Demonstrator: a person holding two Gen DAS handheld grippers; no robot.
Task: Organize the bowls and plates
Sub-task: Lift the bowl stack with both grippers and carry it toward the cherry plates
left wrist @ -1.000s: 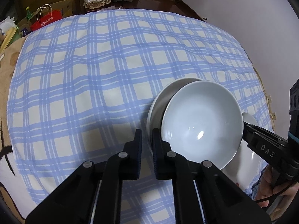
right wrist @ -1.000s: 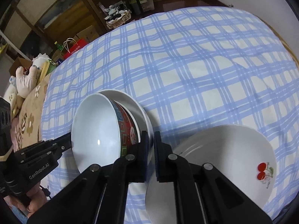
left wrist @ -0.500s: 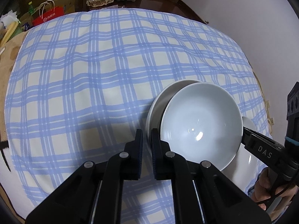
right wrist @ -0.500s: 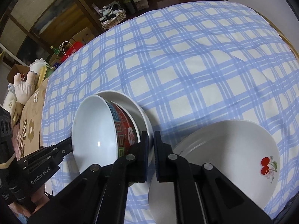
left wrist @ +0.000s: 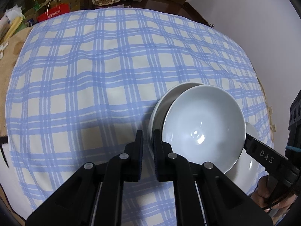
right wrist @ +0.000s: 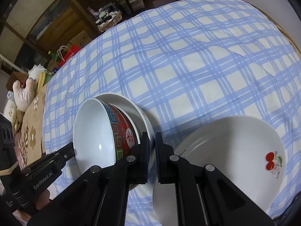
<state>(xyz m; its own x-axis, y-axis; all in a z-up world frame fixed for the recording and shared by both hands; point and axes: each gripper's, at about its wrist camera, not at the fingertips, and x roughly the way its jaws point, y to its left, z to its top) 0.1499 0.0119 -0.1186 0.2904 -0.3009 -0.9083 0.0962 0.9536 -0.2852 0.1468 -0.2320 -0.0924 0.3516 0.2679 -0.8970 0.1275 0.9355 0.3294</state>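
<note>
Two pairs of jaws are nearly closed: the left gripper [left wrist: 147,141] pinches the white plate [left wrist: 160,103] rim, the right gripper [right wrist: 152,143] likewise, a red-patterned bowl [right wrist: 97,131] tilted inside, above the checked bedsheet [right wrist: 188,56], beside a cherry-print plate [right wrist: 235,150].

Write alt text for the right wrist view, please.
Two black grippers pinch opposite rims of a red-patterned bowl tilted over a white plate: the right gripper in front, the left gripper at left. A cherry-printed plate lies on the blue checked cloth.
</note>
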